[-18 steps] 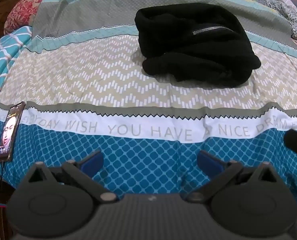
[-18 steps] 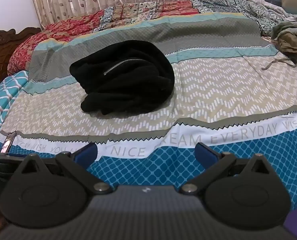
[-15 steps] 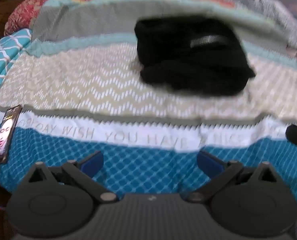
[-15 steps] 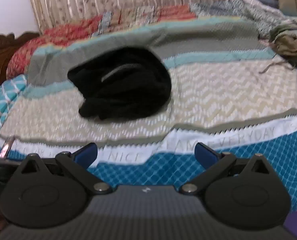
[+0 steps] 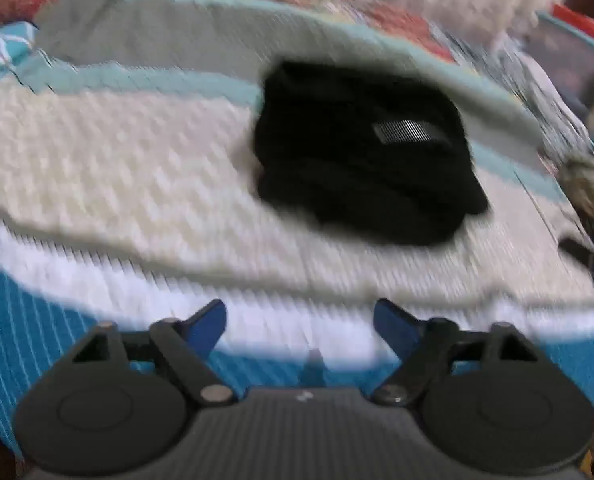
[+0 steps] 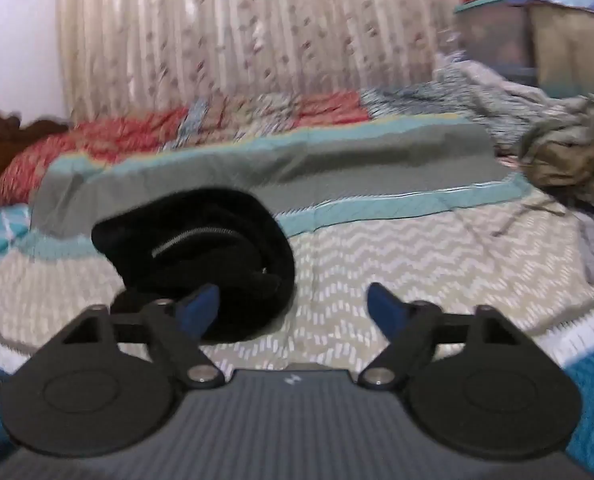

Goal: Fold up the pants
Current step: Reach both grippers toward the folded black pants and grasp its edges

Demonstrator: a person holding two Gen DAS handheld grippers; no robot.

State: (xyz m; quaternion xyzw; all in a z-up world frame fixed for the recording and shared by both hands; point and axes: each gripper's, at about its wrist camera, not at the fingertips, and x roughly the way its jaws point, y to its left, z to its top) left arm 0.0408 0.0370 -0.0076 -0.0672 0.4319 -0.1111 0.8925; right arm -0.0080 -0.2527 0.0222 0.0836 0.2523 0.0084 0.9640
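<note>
In the left wrist view, which is heavily blurred, the left gripper (image 5: 300,322) hangs over the near edge of the bedspread (image 5: 117,168) with its blue-tipped fingers (image 5: 207,326) spread wide and nothing between them. The black pants (image 5: 361,160) lie in a bunched heap on the cream zigzag band of the bedspread, well ahead of the fingertips and a little to the right, a silvery zipper (image 5: 405,131) showing on top. In the right wrist view, the right gripper (image 6: 293,312) also stands with its jaws apart and empty. Here the pants (image 6: 201,256) sit ahead and to the left, the left blue fingertip overlapping their near edge in the picture; whether it touches the cloth cannot be told. A crumpled olive garment (image 6: 565,160) lies at the far right, and a patterned curtain (image 6: 217,40) hangs behind the bed.
</note>
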